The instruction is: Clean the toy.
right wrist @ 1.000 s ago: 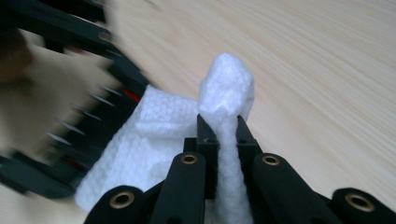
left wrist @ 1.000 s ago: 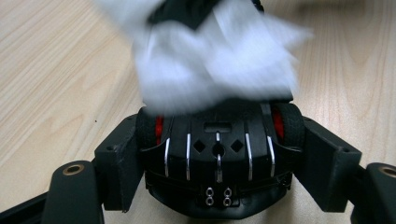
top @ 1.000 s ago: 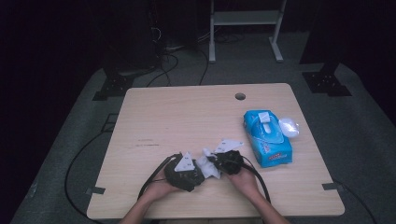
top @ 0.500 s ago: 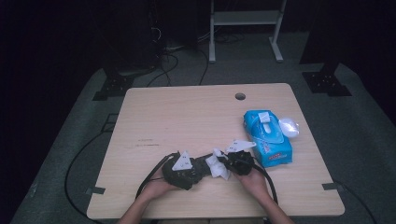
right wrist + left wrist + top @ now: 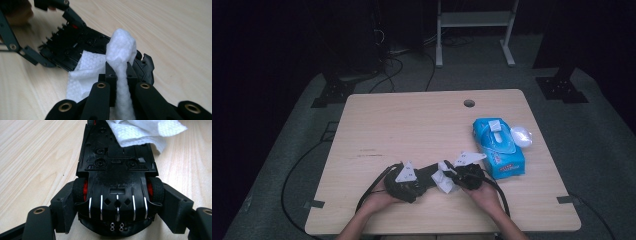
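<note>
A black toy car (image 5: 116,177) lies upside down, its underside and red-hubbed wheels facing the left gripper view. My left gripper (image 5: 117,205) is shut on the toy car, one jaw pressing each rear wheel. In the high view the left gripper (image 5: 424,180) holds the car (image 5: 432,172) near the table's front edge. My right gripper (image 5: 122,72) is shut on a bunched white wipe (image 5: 121,47), which rests against the car's (image 5: 75,40) far end. From above, the wipe (image 5: 444,181) sits between the car and the right gripper (image 5: 458,176).
A blue pack of wipes (image 5: 498,147) lies at the right of the wooden table (image 5: 412,125), with a crumpled white piece (image 5: 520,136) beside it. A cable hole (image 5: 469,103) sits near the far edge. Cables trail off the front left.
My right gripper has shifted slightly sideways with the wipe against the car. The left gripper and the car have stayed put.
</note>
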The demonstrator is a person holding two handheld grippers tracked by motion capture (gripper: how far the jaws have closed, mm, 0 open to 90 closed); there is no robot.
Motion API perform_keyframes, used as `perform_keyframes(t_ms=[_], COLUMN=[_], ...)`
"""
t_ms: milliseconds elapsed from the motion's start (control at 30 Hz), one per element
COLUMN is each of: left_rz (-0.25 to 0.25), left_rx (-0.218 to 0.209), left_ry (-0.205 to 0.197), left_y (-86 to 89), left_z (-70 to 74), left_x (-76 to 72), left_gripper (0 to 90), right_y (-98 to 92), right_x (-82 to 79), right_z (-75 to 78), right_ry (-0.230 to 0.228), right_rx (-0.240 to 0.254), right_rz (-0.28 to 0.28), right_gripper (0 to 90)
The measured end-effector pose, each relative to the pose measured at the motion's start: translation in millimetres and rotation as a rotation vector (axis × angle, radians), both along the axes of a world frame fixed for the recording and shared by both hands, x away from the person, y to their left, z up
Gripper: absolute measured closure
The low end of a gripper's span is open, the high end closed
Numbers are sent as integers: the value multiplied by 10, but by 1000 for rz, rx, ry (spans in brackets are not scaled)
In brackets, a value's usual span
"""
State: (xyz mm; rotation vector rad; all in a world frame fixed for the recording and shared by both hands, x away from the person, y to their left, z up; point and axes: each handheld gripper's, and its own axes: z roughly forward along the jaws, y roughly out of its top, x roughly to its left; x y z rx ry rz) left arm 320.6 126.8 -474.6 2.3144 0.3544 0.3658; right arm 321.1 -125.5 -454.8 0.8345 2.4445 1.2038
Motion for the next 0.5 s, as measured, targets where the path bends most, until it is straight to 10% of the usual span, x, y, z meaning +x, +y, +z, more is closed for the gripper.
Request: perform_keyframes(t_ms=[233, 500], left_rz=[4, -20], left_rx=[-17, -15], left_ry=[2, 5], left_y=[11, -40], left_z=[18, 31], left_x=[1, -9], left_gripper=[249, 250], right_y=[-190, 58], right_x=[135, 247], right_z=[-46, -18], right_ry=[60, 12], right_rx=[11, 24], right_rz=[-81, -57], right_gripper=[855, 855])
